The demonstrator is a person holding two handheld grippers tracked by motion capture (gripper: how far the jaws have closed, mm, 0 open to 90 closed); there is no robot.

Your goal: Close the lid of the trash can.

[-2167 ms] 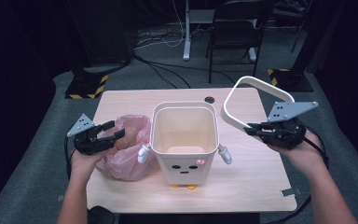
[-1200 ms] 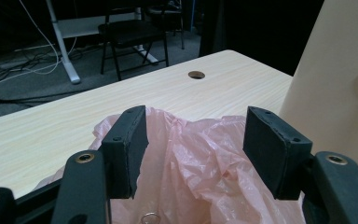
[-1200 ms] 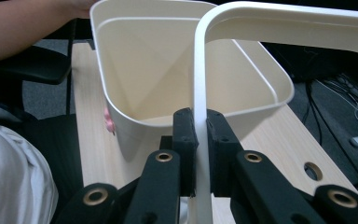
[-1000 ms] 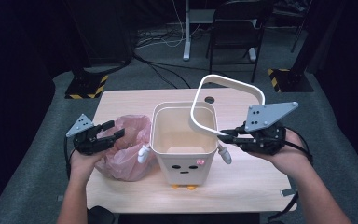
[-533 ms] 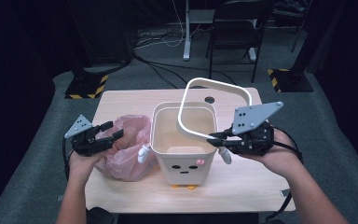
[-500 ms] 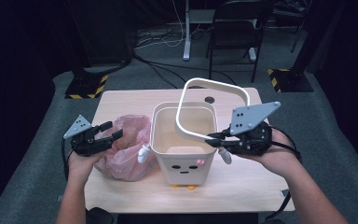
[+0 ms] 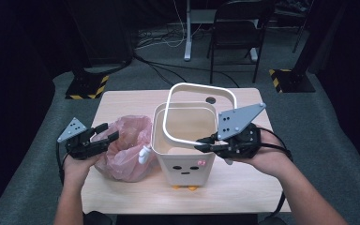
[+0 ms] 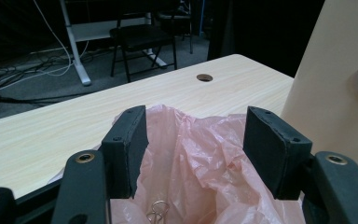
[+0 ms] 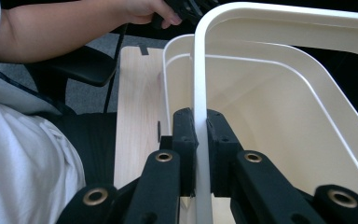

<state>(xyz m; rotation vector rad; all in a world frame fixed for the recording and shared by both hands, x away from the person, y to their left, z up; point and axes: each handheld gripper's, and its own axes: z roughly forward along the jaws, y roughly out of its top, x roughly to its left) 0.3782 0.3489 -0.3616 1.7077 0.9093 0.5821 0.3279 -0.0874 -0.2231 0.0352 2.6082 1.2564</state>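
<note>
In the high view, the white ring frame is seen clamped at its near edge by the right gripper, tilted so that its far side rises above and behind the cream bin. The ring is judged not yet seated on the bin's rim. To the left of the bin, the pink plastic bag lies bunched on the table, just ahead of the left gripper, whose jaws stand apart with nothing pinched between them.

In the left gripper view, the bag is seen between and beyond the two spread pads, untouched by either as far as can be told; the bin's wall stands close to the right of the jaws. The bag is therefore not yet inside the bin.

In the right gripper view, the ring's thin band is held tight between the two pads, and the open, unlined bin lies directly ahead and below.

By this showing, the work is at an early-to-middle stage: the ring is in hand over the bin, while lining and seating remain.
</note>
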